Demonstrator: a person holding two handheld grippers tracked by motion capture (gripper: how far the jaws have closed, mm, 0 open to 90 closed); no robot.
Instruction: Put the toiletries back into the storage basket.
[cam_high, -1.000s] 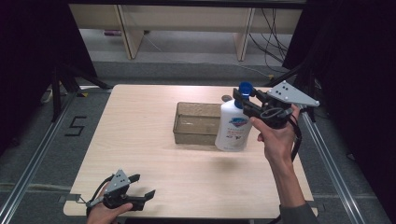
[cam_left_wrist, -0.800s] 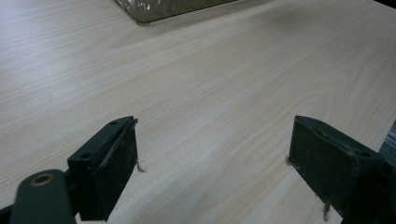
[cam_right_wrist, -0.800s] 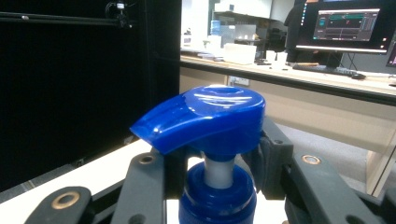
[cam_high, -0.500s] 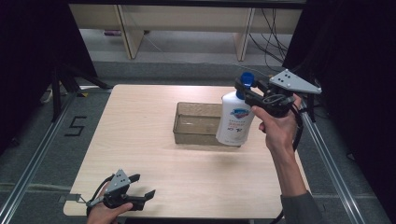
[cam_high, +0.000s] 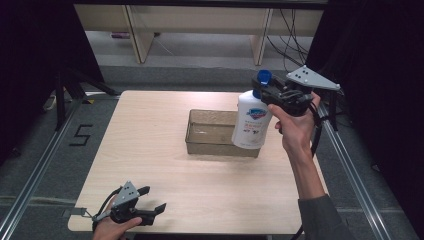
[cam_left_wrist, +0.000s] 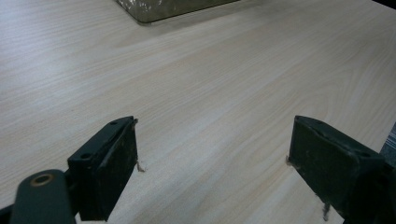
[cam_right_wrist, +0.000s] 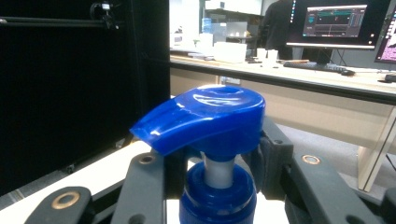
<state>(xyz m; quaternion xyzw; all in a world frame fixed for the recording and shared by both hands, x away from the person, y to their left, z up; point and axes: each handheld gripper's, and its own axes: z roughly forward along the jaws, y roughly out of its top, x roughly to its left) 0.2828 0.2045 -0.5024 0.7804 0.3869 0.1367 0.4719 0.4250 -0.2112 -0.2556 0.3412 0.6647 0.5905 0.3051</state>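
A pale wooden table (cam_high: 150, 150) is set on a grey floor (cam_high: 40, 155), where a marked "5" (cam_high: 80, 135) is seen at nine o'clock. Beige shelving (cam_high: 200, 25) is placed at twelve o'clock, flanked by black curtains (cam_high: 380, 75). A desk with monitors (cam_right_wrist: 327, 21) is seen beyond.

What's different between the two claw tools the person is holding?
The right gripper is shut on the neck of a white pump bottle and held up above the table; the left gripper has open jaws with nothing between them, low at the table's near edge. The right one points toward the tray. Both are black, hand-held, each with a grey plate on top.
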